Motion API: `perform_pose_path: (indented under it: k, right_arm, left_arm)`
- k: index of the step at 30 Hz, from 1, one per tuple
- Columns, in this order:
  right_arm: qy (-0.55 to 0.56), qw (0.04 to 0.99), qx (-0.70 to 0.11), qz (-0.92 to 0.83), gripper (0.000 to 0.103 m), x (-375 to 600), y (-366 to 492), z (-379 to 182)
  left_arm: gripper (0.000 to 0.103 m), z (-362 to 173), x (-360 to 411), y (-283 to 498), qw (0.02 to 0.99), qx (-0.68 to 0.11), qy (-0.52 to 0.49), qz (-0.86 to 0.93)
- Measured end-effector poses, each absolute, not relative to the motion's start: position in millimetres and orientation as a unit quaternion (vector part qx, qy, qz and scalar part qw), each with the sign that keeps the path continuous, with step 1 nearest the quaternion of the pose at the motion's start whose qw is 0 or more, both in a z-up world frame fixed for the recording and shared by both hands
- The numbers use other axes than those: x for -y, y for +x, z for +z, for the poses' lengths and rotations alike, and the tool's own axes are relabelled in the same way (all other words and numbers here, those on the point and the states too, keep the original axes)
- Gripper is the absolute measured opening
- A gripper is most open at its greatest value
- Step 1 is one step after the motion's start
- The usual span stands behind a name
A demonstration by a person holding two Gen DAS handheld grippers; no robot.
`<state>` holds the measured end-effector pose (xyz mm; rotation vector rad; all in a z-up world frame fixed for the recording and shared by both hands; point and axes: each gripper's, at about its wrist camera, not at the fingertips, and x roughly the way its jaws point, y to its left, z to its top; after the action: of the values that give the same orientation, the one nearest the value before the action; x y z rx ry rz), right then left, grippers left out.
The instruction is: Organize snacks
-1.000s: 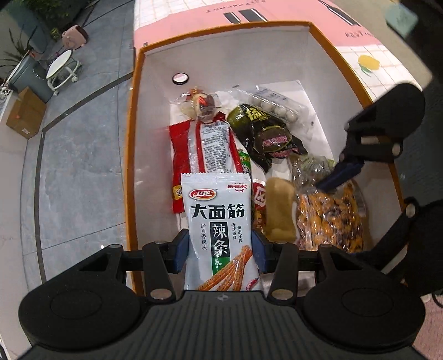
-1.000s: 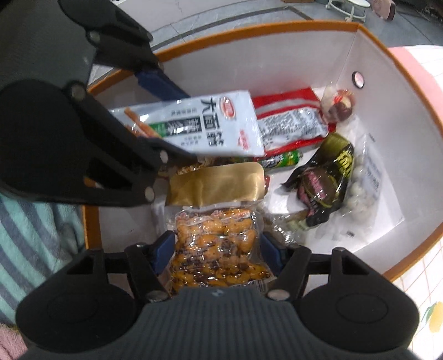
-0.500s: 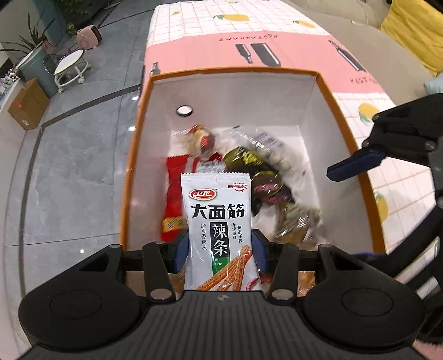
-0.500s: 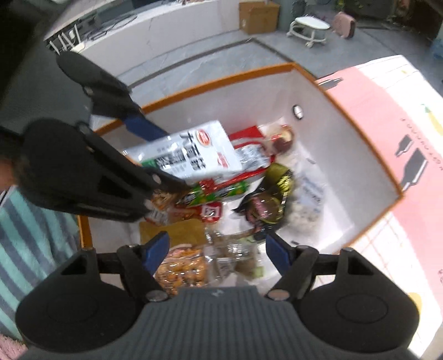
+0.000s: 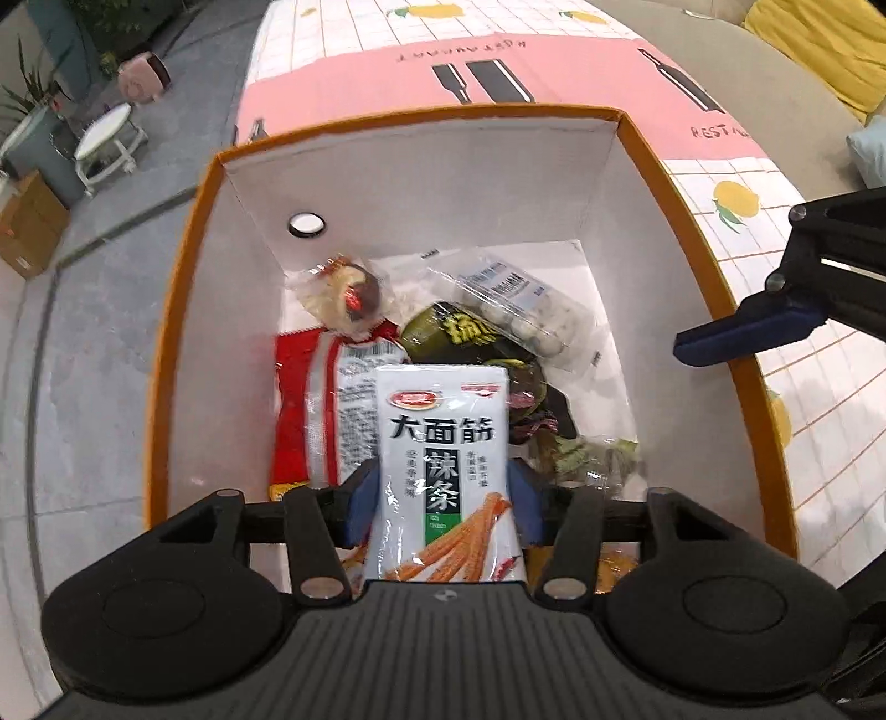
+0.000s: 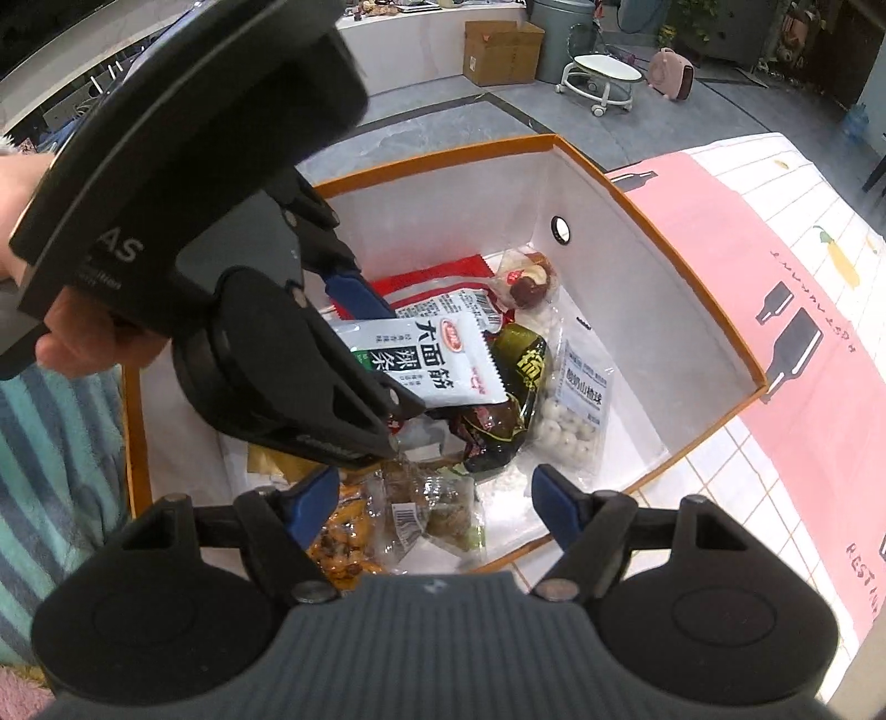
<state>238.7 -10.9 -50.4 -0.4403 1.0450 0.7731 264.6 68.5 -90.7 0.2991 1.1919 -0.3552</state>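
Note:
A white spicy-strip packet [image 5: 443,443] hangs between the blue pads of my left gripper [image 5: 443,498] over an orange-rimmed white box [image 5: 183,332]. The jaws are opening, and the packet looks blurred and sits loosely between them. The right wrist view shows the same packet [image 6: 432,354] in the left gripper [image 6: 387,354], held by a hand. My right gripper [image 6: 437,498] is open and empty above the box's near corner; one of its fingers [image 5: 742,327] shows at the right. Inside lie a red packet [image 5: 299,399], a dark green packet [image 5: 459,332], a bag of white balls [image 5: 520,315] and an orange nut bag [image 6: 343,543].
The box stands on a pink and chequered tablecloth [image 5: 554,72] at the table's edge, with grey floor [image 5: 83,360] to its left. A white stool [image 6: 603,72] and a cardboard carton [image 6: 498,50] stand far off. Striped cloth [image 6: 55,471] is beside the box.
The right gripper let go of the orange nut bag, widened and lifted away. The left gripper pulled back higher above the box, its pads spread, and the white packet slid lower.

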Motion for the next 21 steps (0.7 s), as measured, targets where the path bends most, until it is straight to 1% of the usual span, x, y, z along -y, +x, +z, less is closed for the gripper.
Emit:
perform_pose_path:
  k: [1,4,8,16,20,21]
  right_arm:
    - [-0.203,0.774,-0.482,0.357,0.074,11,239,-51]
    - [-0.198,0.777,-0.481,0.355,0.075,12,240,-51]
    - [-0.187,0.786,-0.476,0.348,0.079,16,237,-42]
    - [-0.149,0.830,-0.429,0.323,0.080,32,212,0]
    - [-0.120,0.860,-0.393,0.302,0.080,43,192,30]
    - [-0.111,0.867,-0.384,0.298,0.083,47,187,38]
  left_arm:
    - [0.070,-89,-69,263,0.804,-0.553,0.142,-0.167]
    - [0.078,-77,-70,259,0.814,-0.538,0.147,-0.162]
    - [0.079,-53,-71,249,0.831,-0.513,0.152,-0.156]
    - [0.080,14,-64,211,0.877,-0.419,0.208,-0.114]
    - [0.081,52,-61,189,0.901,-0.374,0.194,-0.096]
    - [0.081,61,-61,183,0.908,-0.363,0.189,-0.094]
